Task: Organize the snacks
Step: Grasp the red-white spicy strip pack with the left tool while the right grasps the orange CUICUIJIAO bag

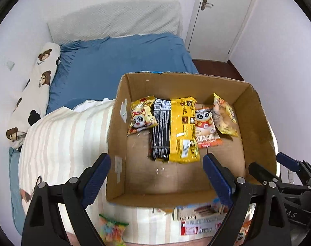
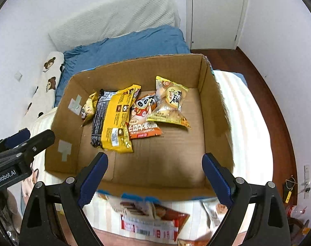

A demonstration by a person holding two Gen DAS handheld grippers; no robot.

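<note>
Nearest, on the striped blanket [image 1: 59,143] just short of the box, lie the snacks not yet packed: a red-and-white packet [image 2: 153,223] with a barcode, and a small colourful candy bag [image 1: 113,228] to its left; the next pick probably comes from here. Both tools stand empty above them; the left gripper [image 1: 156,177] has its jaws spread wide with nothing between, and the right gripper [image 2: 154,176] likewise. To do this well, come down with the pads either side of one packet's flat body, close gently so the contents are not crushed, then lift clear of the near wall. Beyond, the cardboard box [image 2: 215,110] holds a row along its far side: a yellow panda bag [image 1: 142,116], a black-and-yellow pack [image 1: 174,131], an orange panda bag [image 1: 206,131] and a biscuit bag [image 2: 171,104]; the bare near floor suits the next row.
</note>
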